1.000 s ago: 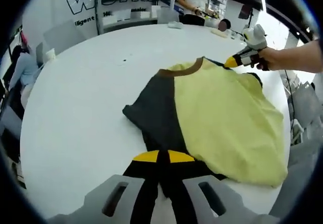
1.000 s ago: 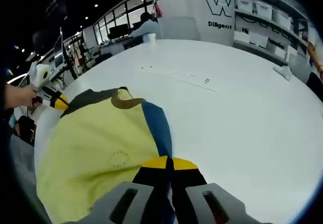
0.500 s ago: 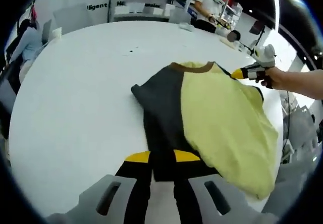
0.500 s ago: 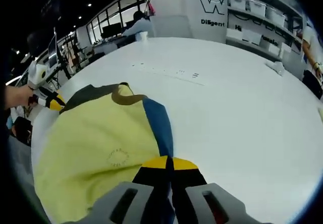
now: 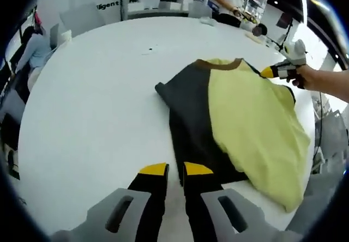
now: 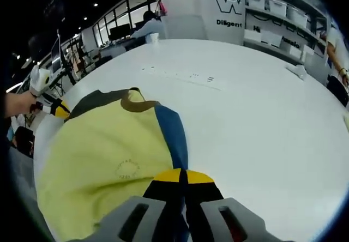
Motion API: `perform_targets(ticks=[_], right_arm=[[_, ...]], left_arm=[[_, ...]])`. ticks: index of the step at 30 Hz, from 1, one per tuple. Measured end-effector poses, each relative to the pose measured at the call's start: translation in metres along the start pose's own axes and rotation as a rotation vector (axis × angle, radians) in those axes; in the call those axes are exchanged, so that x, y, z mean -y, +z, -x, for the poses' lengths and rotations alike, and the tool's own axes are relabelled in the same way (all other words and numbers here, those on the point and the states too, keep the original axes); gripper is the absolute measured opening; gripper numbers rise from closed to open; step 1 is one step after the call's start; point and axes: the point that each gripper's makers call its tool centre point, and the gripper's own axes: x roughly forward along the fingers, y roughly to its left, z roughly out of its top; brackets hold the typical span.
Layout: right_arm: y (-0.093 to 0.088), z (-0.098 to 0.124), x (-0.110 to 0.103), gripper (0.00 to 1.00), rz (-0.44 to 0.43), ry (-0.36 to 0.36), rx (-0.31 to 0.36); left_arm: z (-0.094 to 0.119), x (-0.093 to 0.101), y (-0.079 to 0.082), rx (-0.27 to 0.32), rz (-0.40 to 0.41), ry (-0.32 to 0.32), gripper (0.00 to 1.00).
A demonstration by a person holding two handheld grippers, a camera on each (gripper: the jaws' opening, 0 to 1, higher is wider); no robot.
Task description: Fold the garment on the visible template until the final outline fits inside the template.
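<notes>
Right hand-held gripper (image 6: 179, 177) at the bottom edge, yellow-tipped black jaws pressed together on the near edge of the garment (image 6: 109, 160). Garment spread flat on the white counter (image 6: 262, 116): mostly pale yellow, with a blue band (image 6: 173, 138) running from the jaws up to a brown collar (image 6: 136, 104) and a dark grey panel (image 6: 95, 101) at the far left. Small round printed mark (image 6: 127, 169) on the yellow cloth. Left hand-held gripper (image 6: 57, 110) coming in from the left at the garment's far corner, held by a hand (image 6: 19, 103); jaw stance there unclear. Beyond the counter, a pillar with lettering (image 6: 234, 7), shelves with bins (image 6: 283, 13), seated person (image 6: 150, 26) at desks.
</notes>
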Motion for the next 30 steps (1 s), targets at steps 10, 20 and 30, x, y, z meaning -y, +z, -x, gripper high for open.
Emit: perform_targets(ticks=[10,20,30], right_arm=[[-0.004,0.002,0.001,0.00,-0.006,-0.002,-0.005],[-0.007,0.005,0.002,0.00,-0.012,-0.006,-0.001],[-0.008,0.005,0.001,0.00,-0.015,-0.006,0.001]], left_arm=[[-0.006,0.010,0.000,-0.002,-0.029,-0.011,0.05],[0.011,0.055,0.056,0.216,-0.099,-0.085,0.04],[0.006,0.140,0.072,0.277,-0.228,-0.243,0.04]])
